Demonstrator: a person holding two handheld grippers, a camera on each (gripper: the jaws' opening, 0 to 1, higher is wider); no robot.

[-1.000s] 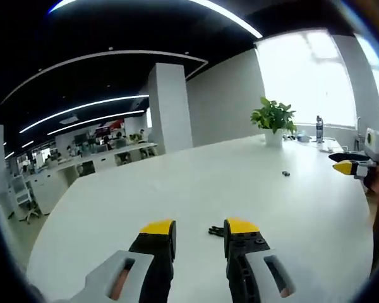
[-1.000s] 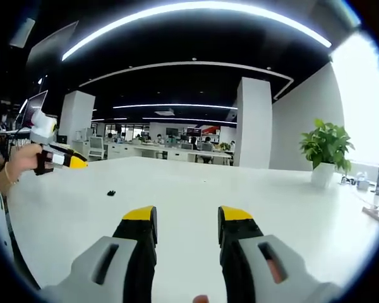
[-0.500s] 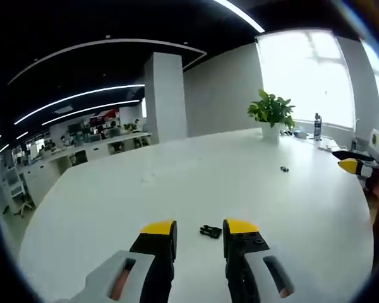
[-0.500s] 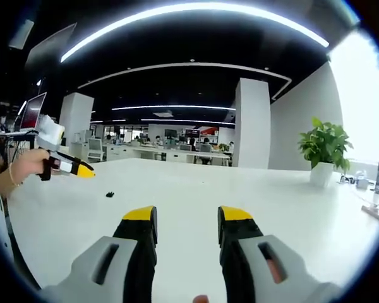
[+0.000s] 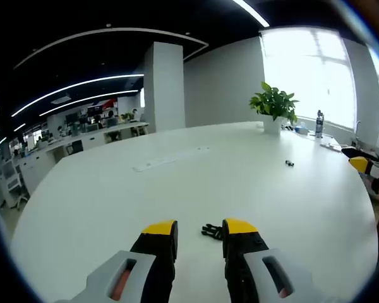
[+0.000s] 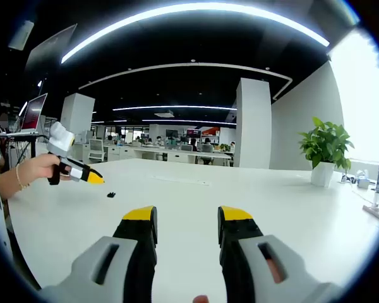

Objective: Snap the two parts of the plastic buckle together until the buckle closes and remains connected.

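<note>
In the left gripper view my left gripper (image 5: 199,228) is open low over the white table (image 5: 177,183). A small black buckle part (image 5: 211,231) lies on the table just ahead, close to the right-hand jaw's yellow tip. A second small black buckle part (image 5: 290,163) lies far off to the right, near my right gripper (image 5: 365,165) at the view's edge. In the right gripper view my right gripper (image 6: 187,214) is open with nothing between its jaws. There a hand holds the left gripper (image 6: 77,172) at the left, its yellow tip just above a black buckle part (image 6: 110,194).
A potted plant (image 5: 275,104) and a bottle (image 5: 319,124) stand at the table's far right side by the window; the plant (image 6: 326,148) also stands at the right in the right gripper view. A white pillar (image 5: 164,85) and office desks lie beyond the table.
The left gripper has moved in and tipped down over the near buckle part, which now sits nearer its jaws. The right gripper has held still.
</note>
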